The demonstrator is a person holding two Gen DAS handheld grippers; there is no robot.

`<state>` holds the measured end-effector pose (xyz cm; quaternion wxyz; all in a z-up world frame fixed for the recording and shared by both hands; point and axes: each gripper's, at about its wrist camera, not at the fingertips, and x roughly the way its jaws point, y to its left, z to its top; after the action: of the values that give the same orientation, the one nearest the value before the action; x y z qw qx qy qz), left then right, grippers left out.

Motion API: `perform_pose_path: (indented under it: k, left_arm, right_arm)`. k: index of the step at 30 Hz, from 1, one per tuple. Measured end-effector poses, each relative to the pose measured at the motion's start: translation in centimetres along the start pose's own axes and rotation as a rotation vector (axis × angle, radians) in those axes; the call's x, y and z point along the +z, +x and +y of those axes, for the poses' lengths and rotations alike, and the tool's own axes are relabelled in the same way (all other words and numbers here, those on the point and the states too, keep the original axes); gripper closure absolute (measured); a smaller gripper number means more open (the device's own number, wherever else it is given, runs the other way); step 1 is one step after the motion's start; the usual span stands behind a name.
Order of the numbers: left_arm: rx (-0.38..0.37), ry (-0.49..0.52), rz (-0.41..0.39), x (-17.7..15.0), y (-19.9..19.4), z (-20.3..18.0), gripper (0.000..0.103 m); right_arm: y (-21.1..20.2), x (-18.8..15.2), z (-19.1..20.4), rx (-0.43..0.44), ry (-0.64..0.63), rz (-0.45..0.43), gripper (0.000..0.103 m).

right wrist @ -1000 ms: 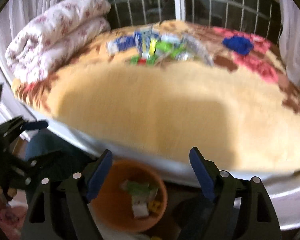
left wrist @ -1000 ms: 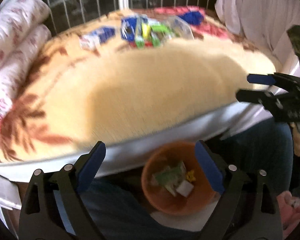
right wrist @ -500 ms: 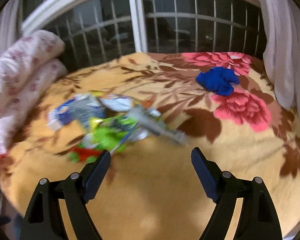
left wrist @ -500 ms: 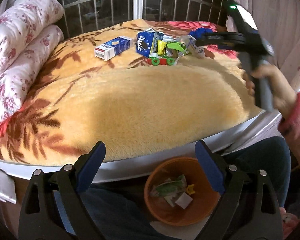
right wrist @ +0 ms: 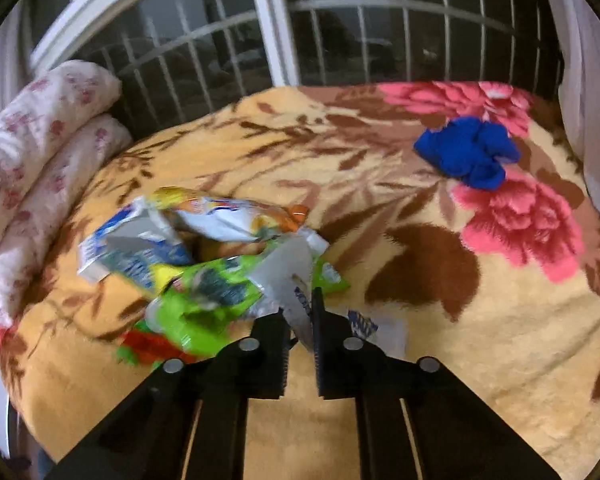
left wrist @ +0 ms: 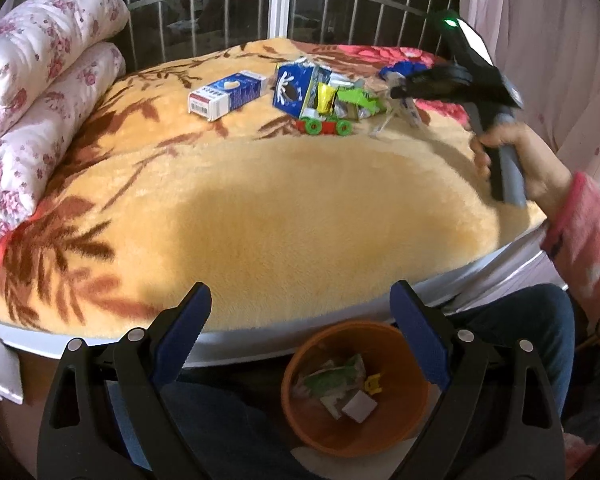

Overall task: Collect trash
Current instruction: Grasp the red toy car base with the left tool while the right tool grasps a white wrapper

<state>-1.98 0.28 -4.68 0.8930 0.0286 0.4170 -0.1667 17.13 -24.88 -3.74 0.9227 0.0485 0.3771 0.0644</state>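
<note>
A trash pile lies at the far side of the bed: a blue milk carton (left wrist: 294, 90), a white and blue box (left wrist: 228, 96), green wrappers (right wrist: 204, 300) and a clear plastic wrapper (right wrist: 288, 268). My right gripper (right wrist: 299, 304) is at the pile's right edge with its jaws closing, and the clear wrapper is pinched between them. In the left wrist view a hand holds the right gripper (left wrist: 394, 90) over the pile. My left gripper (left wrist: 300, 292) hangs open and holds nothing above the orange bin (left wrist: 312, 428), which has scraps in it.
The yellow floral blanket (left wrist: 280, 208) covers the bed. A rolled floral quilt (left wrist: 40, 100) lies at its left end and a blue cloth (right wrist: 468, 152) at the far right. Window bars stand behind, a curtain hangs on the right, and a person's legs flank the bin.
My right gripper swung from above the bin out to the pile and went from wide open to shut on the clear wrapper. The left gripper stayed over the bin.
</note>
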Motion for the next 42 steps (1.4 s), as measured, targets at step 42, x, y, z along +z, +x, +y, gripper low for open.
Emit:
perform_pose_path:
  k: [42]
  left_arm:
    - [0.035, -0.018, 0.078, 15.0, 15.0, -1.8, 0.031]
  right_arm:
    - [-17.2, -12.4, 2.4, 0.127, -0.127, -0.151, 0.096]
